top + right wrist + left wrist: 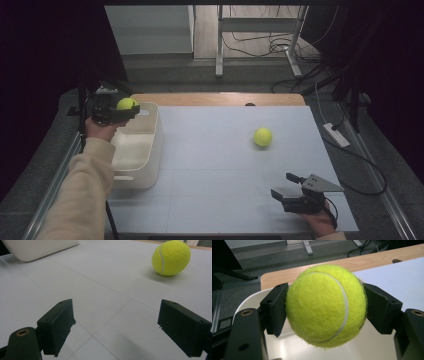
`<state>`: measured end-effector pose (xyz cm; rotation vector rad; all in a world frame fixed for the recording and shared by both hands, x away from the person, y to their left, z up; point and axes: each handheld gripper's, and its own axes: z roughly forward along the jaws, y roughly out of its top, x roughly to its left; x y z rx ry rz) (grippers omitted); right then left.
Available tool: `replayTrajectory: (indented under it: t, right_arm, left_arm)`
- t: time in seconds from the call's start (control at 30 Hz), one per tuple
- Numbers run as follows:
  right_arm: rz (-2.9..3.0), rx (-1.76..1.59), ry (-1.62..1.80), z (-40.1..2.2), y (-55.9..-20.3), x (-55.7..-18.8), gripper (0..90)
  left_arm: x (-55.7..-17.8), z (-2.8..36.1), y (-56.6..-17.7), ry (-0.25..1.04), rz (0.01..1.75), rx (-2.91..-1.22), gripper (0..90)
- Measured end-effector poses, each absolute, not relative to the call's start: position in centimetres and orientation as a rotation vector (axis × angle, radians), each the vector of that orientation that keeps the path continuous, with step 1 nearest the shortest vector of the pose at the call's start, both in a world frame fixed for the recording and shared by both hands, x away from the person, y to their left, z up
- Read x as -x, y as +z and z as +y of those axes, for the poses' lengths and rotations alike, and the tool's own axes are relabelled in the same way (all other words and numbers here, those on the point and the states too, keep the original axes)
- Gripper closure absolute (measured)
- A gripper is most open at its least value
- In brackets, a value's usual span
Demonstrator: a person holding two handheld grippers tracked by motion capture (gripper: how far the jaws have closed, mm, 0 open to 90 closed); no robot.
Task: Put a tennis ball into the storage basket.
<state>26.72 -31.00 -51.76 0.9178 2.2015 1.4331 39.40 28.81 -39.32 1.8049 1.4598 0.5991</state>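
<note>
Left gripper (131, 111) clamped on a tennis ball (126, 104), held over the white bin (150, 150); your right gripper (286, 186) spread wide with nothing in it.

Your left gripper view has both pads tight on the sides of the held ball (325, 305), with the bin's pale inside and rim (249, 300) right below it, so the ball sits above the bin's far end, not resting in it. The bin is at the left edge of the grey mat (225, 200). A second tennis ball (263, 136) lies loose on the mat, right of centre, well apart from the bin. Your right gripper (116, 331) sits low near the mat's front right corner, pointing at that second ball (171, 257), clear of it.
</note>
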Motion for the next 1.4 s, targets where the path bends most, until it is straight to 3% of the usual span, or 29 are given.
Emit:
replayTrajectory:
  t: [0.8,0.93,1.4]
  right_arm:
    - [2.204,-0.916,1.431,-31.0,-51.8,-26.7,13.9]
    - [2.203,-0.917,1.431,-31.0,-51.8,-26.7,13.9]
    - [2.204,-0.914,1.429,-31.0,-51.8,-26.7,13.9]
  left_arm:
    - [-39.6,29.2,-40.3,0.591,1.507,-1.839,26.6]
    - [-39.5,29.3,-40.2,0.619,1.519,-1.807,17.2]
    - [-38.4,28.1,-39.0,0.587,1.409,-1.787,16.2]
